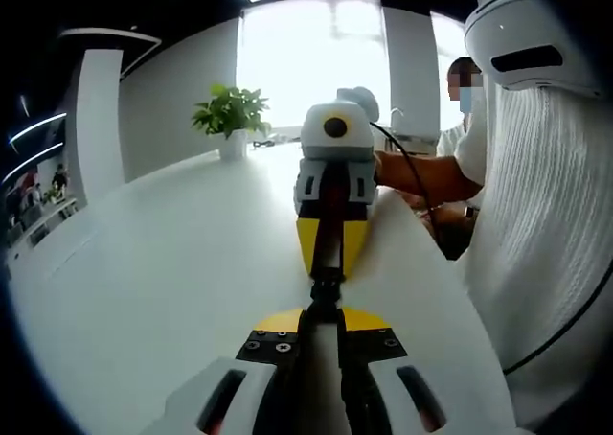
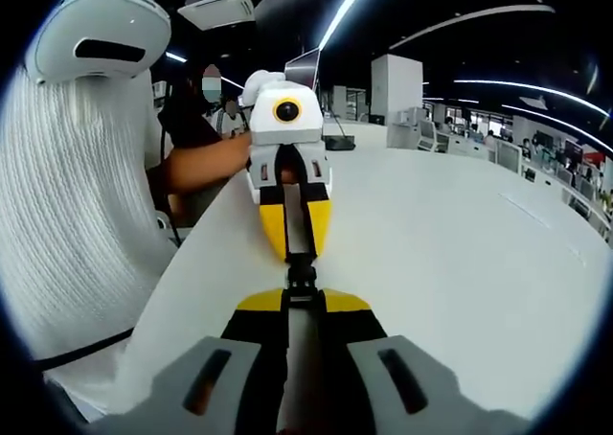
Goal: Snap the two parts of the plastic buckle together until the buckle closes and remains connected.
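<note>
The black plastic buckle (image 1: 325, 291) hangs in the air between the two tools, just above the white bench (image 1: 172, 282), its two parts meeting end to end; whether they are fully latched is too small to tell. In the left gripper view the left hand-held gripper (image 1: 324, 318) has its yellow-tipped jaws pressed together on the near end of the buckle, and the right hand-held gripper (image 1: 330, 263) faces it from beyond, jaws closed on the far end. In the right gripper view the same buckle (image 2: 301, 274) sits between the right hand-held gripper (image 2: 303, 301), pinching its near part, and the left hand-held gripper (image 2: 297, 248) opposite, pinching the other. A person in a white ribbed top (image 2: 77, 215) stands beside the bench edge. Farther back on the bench a potted plant (image 1: 231, 119) stands before a bright window (image 1: 311, 57).
</note>
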### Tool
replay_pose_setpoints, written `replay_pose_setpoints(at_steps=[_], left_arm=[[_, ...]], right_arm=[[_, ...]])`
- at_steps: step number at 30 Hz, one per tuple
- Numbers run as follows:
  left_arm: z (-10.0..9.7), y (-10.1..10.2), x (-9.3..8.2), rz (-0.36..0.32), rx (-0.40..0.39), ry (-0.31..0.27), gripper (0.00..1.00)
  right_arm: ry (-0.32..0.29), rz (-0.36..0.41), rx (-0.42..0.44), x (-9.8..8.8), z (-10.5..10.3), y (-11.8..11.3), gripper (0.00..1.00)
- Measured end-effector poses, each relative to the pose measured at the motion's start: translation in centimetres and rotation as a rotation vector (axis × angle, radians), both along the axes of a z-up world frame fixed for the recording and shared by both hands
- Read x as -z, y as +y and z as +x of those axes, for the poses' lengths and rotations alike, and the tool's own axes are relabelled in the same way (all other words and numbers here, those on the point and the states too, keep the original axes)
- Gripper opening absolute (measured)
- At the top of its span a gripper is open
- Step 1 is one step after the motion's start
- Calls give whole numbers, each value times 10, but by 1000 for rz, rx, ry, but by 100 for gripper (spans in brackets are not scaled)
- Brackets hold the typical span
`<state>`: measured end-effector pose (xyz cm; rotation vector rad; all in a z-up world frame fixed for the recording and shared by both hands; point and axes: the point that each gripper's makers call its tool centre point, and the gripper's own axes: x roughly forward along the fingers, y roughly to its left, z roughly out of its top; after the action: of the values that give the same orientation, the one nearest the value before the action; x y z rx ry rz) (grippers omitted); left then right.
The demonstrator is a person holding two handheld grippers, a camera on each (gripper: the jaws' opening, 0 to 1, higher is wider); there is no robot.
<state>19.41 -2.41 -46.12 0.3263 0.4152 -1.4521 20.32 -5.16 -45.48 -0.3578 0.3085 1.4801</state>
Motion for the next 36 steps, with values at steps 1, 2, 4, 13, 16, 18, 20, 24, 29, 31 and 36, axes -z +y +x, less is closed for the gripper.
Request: replay_pose_setpoints(at_steps=[1,2,4,13,16,18,20,24,29,31,36], left_arm=[[0,0,0,1,3,-1,11],[0,0,0,1,6,-3,11],[-1,-1,0,2,8,-4,11],[-2,-2,0,-15,-15,4,11],[-2,-2,0,-16,-10,4,10],[-1,-2,0,-18,-3,3,10],[-2,-2,0,-18,3,-1,10],[-1,-2,-1,-3,17,2,10],[-2,-2,-1,-1,33,-8,10],[-1,-2,-1,0,34,-12,10],[-1,-2,-1,-8,46,-11,10]], right_arm=[[3,-4,-1,0,1,0,11],[4,-6,-3,0,0,0,11],[5,-10,-6,0,0,0,11],[8,-23,-9,1,1,2,11],[8,-30,-13,1,2,2,11],[9,-25,-11,1,2,2,10],[6,-29,-10,1,2,2,10],[-12,-51,-16,0,1,4,10],[-13,-52,-22,0,2,5,10],[-11,-51,-19,0,2,7,10],[-14,-59,-38,0,3,8,10]])
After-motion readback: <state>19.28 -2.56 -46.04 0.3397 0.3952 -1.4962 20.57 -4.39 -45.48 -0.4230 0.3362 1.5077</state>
